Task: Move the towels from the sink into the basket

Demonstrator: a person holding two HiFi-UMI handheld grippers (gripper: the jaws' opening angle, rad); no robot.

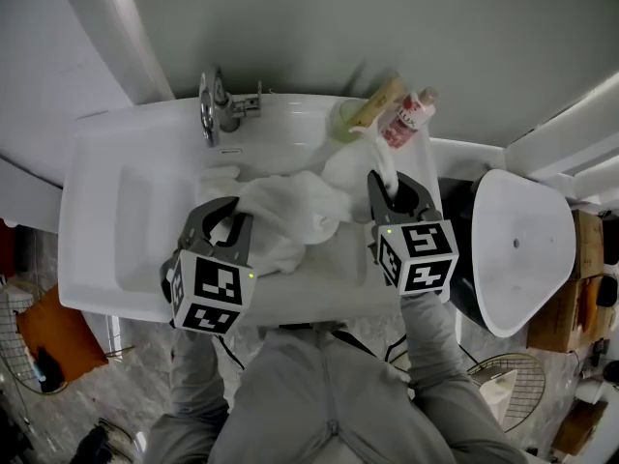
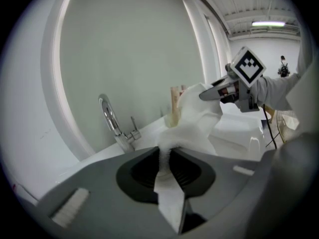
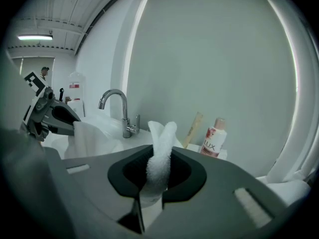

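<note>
A white towel (image 1: 295, 211) hangs stretched over the white sink (image 1: 106, 211), held at two ends. My left gripper (image 1: 224, 216) is shut on the towel's left part; in the left gripper view the cloth (image 2: 192, 126) runs out from between the closed jaws. On the right, my right gripper (image 1: 389, 187) is shut on the towel's other end, and a rolled fold of towel (image 3: 160, 156) sticks up from its jaws in the right gripper view. More white cloth (image 1: 218, 175) lies in the sink under the lifted towel. No basket is clearly in view.
A chrome tap (image 1: 215, 104) stands at the back of the sink. A tube (image 1: 375, 101) and a pink bottle (image 1: 408, 117) stand at the back right corner. A white toilet (image 1: 522, 245) is to the right. Wire racks (image 1: 14, 327) stand on the floor.
</note>
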